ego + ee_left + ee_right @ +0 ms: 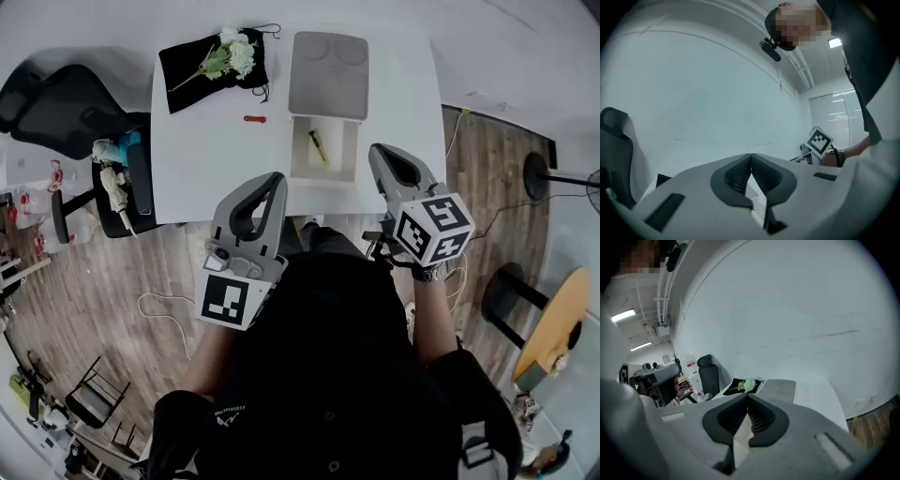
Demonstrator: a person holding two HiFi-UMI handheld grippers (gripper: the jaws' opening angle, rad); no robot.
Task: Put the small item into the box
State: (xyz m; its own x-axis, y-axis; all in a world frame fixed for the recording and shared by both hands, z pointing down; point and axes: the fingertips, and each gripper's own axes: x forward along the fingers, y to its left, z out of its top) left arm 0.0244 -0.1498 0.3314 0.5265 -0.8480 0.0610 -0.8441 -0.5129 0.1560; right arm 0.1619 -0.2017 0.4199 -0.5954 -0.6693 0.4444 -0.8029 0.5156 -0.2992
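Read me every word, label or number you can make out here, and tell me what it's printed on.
No text here can be read.
The white print on the person's black top: too small to read.
The left cube on the left gripper: a black-and-white square pattern, not letters.
The right cube on the right gripper: the same kind of pattern, not letters.

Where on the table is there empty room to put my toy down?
The biggest bare patch is on the table left of the box, below the red item. A bare strip runs right of the box. The far left corner is crowded by the black cloth and flowers.
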